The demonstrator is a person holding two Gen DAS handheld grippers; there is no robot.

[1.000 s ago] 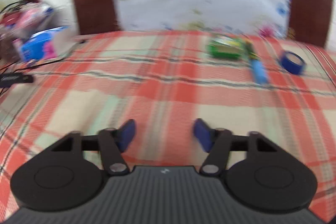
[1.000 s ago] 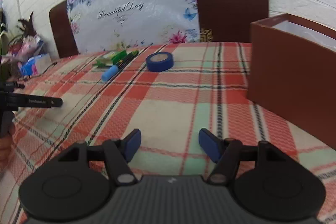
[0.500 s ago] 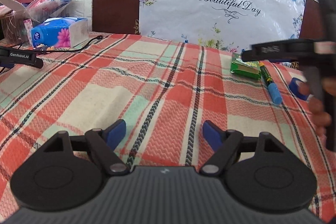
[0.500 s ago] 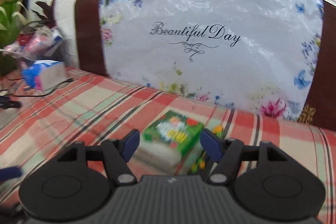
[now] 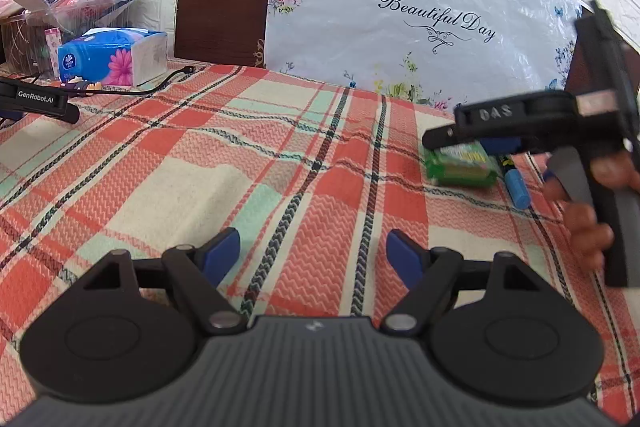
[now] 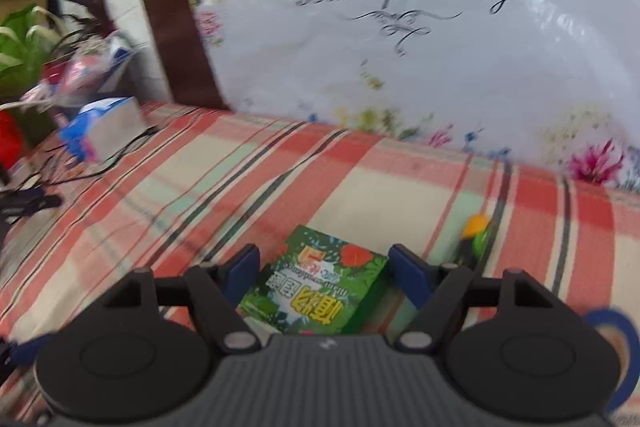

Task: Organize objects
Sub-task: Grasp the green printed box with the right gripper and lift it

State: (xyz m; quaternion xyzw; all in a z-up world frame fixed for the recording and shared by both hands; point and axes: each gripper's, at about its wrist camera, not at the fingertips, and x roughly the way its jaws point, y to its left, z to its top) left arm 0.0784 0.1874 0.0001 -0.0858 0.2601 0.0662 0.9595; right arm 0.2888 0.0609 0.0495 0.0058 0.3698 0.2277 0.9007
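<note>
Broadly, the plaid tablecloth [image 5: 248, 163] lies bare through its middle, with clutter only at the edges: a tissue pack [image 5: 114, 57] and a black cable [image 5: 132, 91] at far left, and the floral "Beautiful Day" board [image 5: 420, 19] closing off the back. The left gripper [image 5: 314, 253] hovers over that bare stretch, fingers spread wide and holding nothing. Further right in the left wrist view, the right gripper [image 5: 472, 143] sits low over the green box [image 5: 460, 167], with a blue-capped marker [image 5: 516, 183] just beside it. Only the right wrist view shows the box [image 6: 316, 293] lying between the spread blue fingertips [image 6: 404, 273], not visibly pinched, and a blue tape roll [image 6: 616, 339] at far right. Half a second ago the box sat further ahead of the fingers; now it is in between them.
</note>
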